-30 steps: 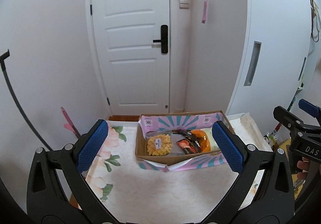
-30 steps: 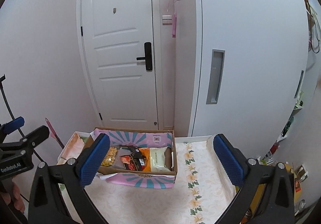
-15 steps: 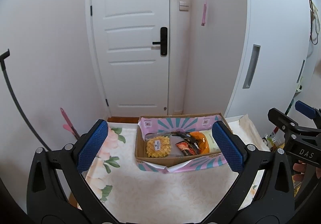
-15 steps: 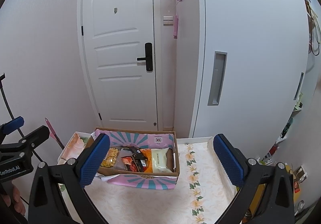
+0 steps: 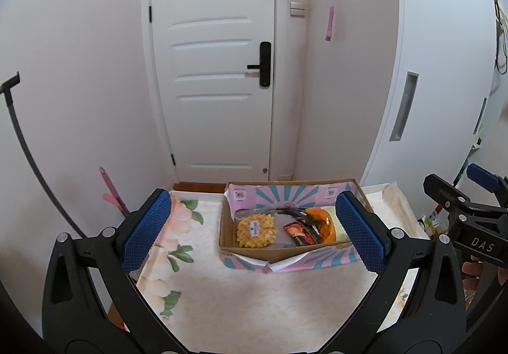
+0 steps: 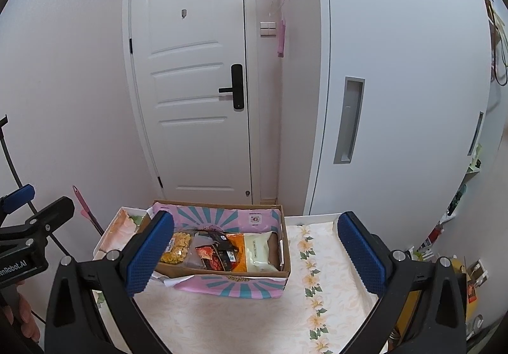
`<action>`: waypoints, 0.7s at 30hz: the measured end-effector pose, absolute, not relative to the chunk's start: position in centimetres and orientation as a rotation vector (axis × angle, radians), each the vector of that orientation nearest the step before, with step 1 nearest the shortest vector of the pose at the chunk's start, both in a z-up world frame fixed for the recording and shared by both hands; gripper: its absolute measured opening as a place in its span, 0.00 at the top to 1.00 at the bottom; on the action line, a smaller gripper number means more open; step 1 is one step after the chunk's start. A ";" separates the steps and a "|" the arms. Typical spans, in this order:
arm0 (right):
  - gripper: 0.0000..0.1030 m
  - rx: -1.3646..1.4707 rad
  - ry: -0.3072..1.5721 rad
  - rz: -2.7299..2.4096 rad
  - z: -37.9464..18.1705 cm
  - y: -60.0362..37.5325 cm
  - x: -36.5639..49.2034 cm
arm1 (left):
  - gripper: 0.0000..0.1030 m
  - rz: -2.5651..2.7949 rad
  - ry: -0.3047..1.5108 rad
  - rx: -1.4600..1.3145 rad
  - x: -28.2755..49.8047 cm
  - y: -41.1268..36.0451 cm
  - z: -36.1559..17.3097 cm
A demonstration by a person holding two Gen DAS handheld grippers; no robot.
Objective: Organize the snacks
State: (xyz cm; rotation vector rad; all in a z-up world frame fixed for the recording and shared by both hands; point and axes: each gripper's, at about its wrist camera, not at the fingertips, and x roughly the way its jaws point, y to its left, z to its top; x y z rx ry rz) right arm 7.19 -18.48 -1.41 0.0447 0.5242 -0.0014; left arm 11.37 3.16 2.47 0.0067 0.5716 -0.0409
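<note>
A cardboard box [image 5: 273, 254] with pink and teal sunburst flaps [image 6: 233, 285] stands on the floral table. Inside lie a yellow waffle snack [image 5: 256, 226], a red and black packet [image 5: 300, 231], an orange packet [image 5: 322, 222] and a pale cream packet [image 6: 257, 249]. My left gripper [image 5: 254, 235] hangs open, short of the box and above the table, nothing between its blue pads [image 5: 146, 231]. My right gripper [image 6: 255, 254] is open too, empty, held back from the box.
The table [image 5: 241, 306] wears a floral cloth and ends close to a white door [image 5: 216, 68] and a white cabinet [image 6: 406, 100]. A pink-handled tool [image 5: 111, 192] leans by the left wall. Clutter sits off the table's right edge [image 6: 444, 243].
Both views have crept a little closer to the box and tilted slightly down. Both grippers stay open and nothing in the box has moved.
</note>
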 end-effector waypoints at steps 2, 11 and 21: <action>0.00 0.044 0.524 -0.003 -1.4 -18.4 7.2 | 0.00 -0.040 0.571 0.008 11.4 3.1 2.5; 0.00 0.048 0.527 -0.015 -1.6 -18.2 7.2 | 0.00 -0.035 0.557 0.012 11.4 3.2 2.5; 0.00 0.051 0.527 -0.013 -1.7 -18.2 7.3 | 0.00 -0.006 0.529 0.011 11.4 3.3 2.7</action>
